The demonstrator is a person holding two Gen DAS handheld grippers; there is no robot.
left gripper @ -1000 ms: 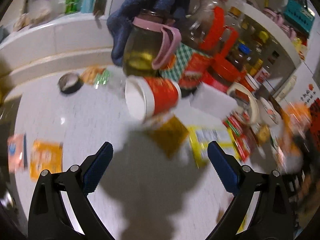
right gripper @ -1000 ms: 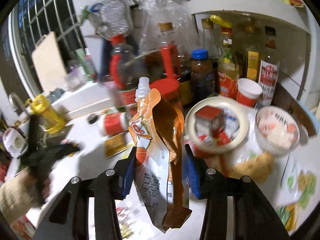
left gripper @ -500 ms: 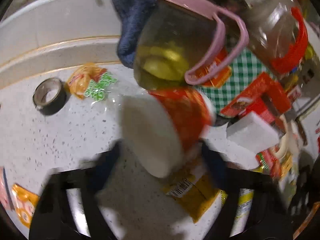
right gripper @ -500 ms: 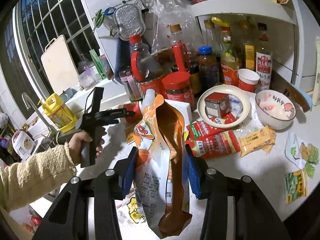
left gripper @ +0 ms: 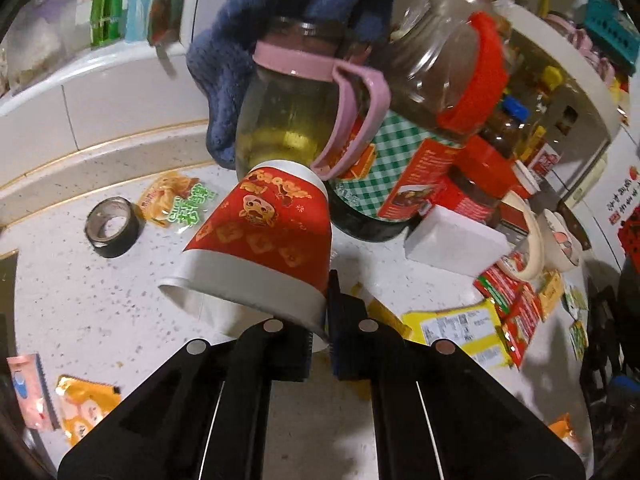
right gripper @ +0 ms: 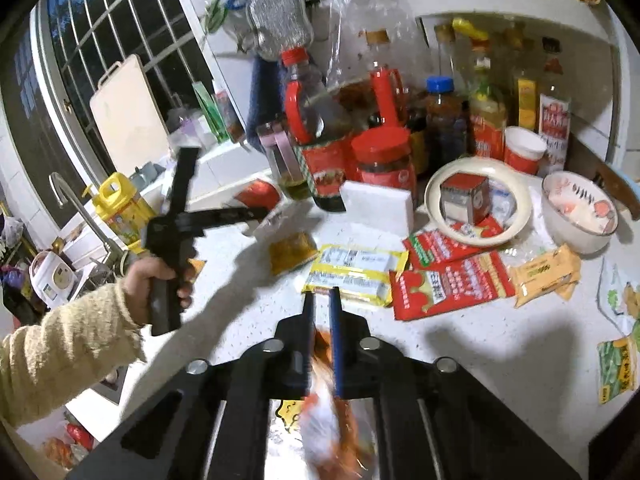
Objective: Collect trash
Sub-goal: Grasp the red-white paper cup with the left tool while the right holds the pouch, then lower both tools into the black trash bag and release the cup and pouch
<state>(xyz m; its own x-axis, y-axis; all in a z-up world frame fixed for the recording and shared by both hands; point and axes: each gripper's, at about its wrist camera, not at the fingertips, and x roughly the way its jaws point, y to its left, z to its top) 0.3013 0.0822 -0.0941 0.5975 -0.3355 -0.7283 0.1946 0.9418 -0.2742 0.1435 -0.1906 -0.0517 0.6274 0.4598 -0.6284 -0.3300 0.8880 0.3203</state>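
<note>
At the front of the speckled counter (left gripper: 100, 304), the left gripper (left gripper: 320, 332) is clamped fully shut on the rim wall of a red paper cup (left gripper: 264, 244), which lies tipped with its base against the pink-handled glass jar (left gripper: 288, 120). The right gripper (right gripper: 322, 340) is closing, with an orange spouted pouch (right gripper: 328, 408) between its jaws, hanging blurred below; whether the pads press on it I cannot tell. Judged progress: two pieces in hand, neither binned; no bin in view. Still on the counter: yellow wrapper (right gripper: 356, 272), red sachets (right gripper: 448, 280), a tan packet (right gripper: 548, 272), a green-printed wrapper (left gripper: 178, 204), orange packets (left gripper: 84, 408). Obstacles: the jar and the large red-capped bottle (left gripper: 448, 72) crowd the cup; a white block (left gripper: 452, 240), a tape roll (left gripper: 110, 228), a plate (right gripper: 516, 192) and a bowl (right gripper: 580, 216) sit among the litter.
</note>
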